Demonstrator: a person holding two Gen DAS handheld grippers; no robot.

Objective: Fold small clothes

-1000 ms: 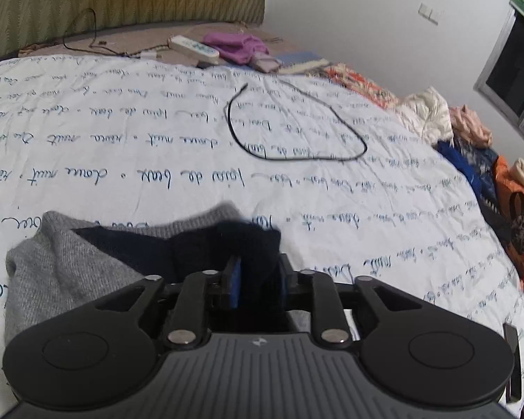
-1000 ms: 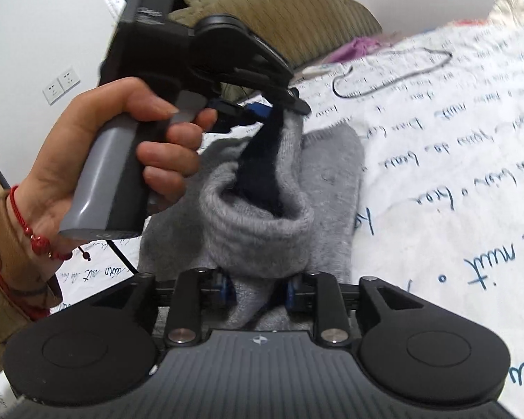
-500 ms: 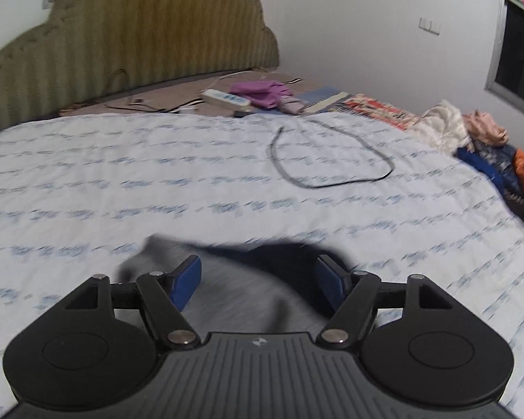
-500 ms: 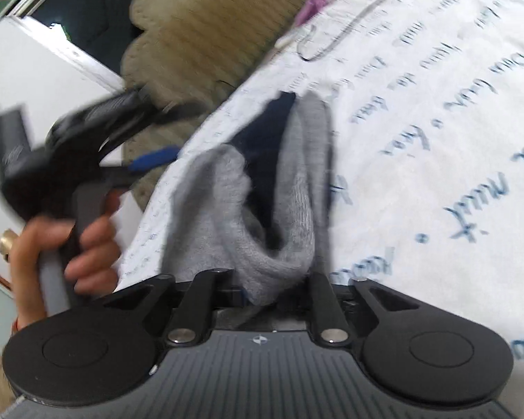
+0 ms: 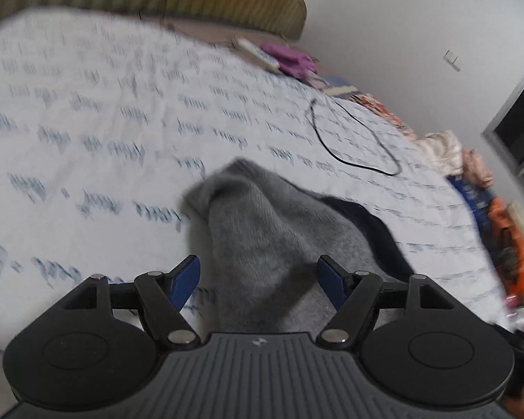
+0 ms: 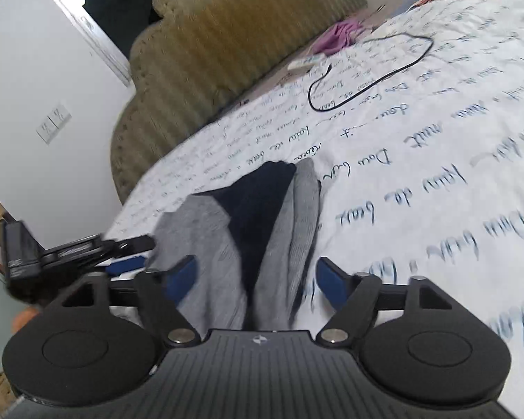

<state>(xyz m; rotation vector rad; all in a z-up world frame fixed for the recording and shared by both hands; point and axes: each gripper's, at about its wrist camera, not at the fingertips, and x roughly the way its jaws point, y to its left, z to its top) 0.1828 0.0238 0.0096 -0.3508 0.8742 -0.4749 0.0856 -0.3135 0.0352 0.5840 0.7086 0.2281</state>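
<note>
The sock (image 5: 262, 230) lies on the bed (image 5: 87, 132), just ahead of both grippers. The left gripper (image 5: 258, 279) and the right gripper (image 6: 255, 276) are both apart, holding nothing. It looks soft and light; pinch the gray edge.
</note>
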